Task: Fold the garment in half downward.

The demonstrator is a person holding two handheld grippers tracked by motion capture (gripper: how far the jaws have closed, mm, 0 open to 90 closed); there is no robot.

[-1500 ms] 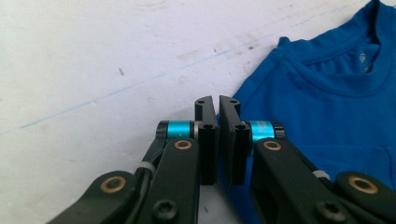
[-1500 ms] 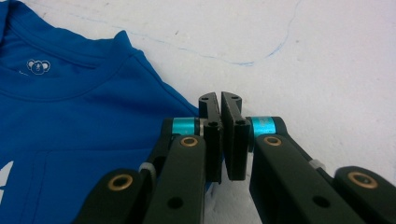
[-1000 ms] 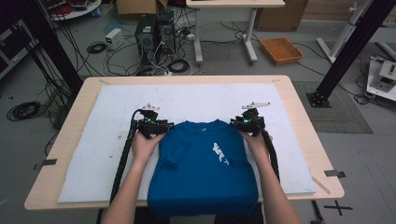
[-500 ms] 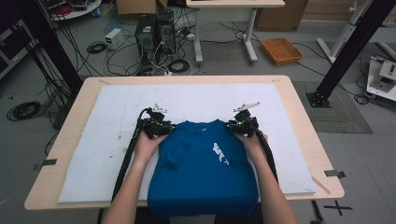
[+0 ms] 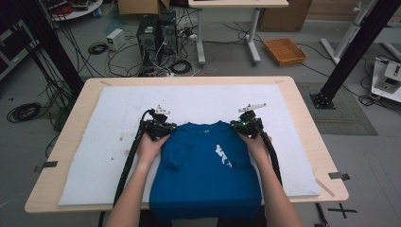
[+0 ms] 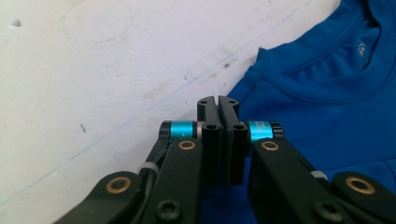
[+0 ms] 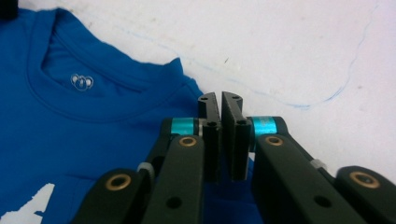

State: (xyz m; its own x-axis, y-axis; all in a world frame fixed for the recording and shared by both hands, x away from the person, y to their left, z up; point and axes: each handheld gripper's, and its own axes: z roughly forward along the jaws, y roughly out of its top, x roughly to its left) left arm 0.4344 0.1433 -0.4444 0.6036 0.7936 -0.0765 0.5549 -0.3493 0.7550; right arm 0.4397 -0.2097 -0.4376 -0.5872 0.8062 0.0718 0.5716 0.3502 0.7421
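Note:
A blue T-shirt [image 5: 208, 175] with a white print lies flat on the white mat [image 5: 198, 97], collar away from the person and sleeves folded in. My left gripper [image 5: 161, 126] sits at the shirt's left shoulder. Its jaws have just been closing and now stand pressed together [image 6: 218, 101] over the shoulder corner of the T-shirt [image 6: 327, 93], with blue fabric between them lower down. My right gripper [image 5: 246, 123] has done the same at the right shoulder, its jaws [image 7: 221, 97] shut on the edge of the T-shirt [image 7: 93, 130].
The mat covers most of the wooden table [image 5: 302, 109], with bare mat to the left, right and beyond the collar. The shirt's hem hangs over the near table edge. Cables, computer boxes [image 5: 156, 28] and an orange tray [image 5: 285, 50] lie on the floor behind.
Both grippers' jaws have closed at the shirt's shoulders. The hands have stayed about where they were, and the shirt has not shifted.

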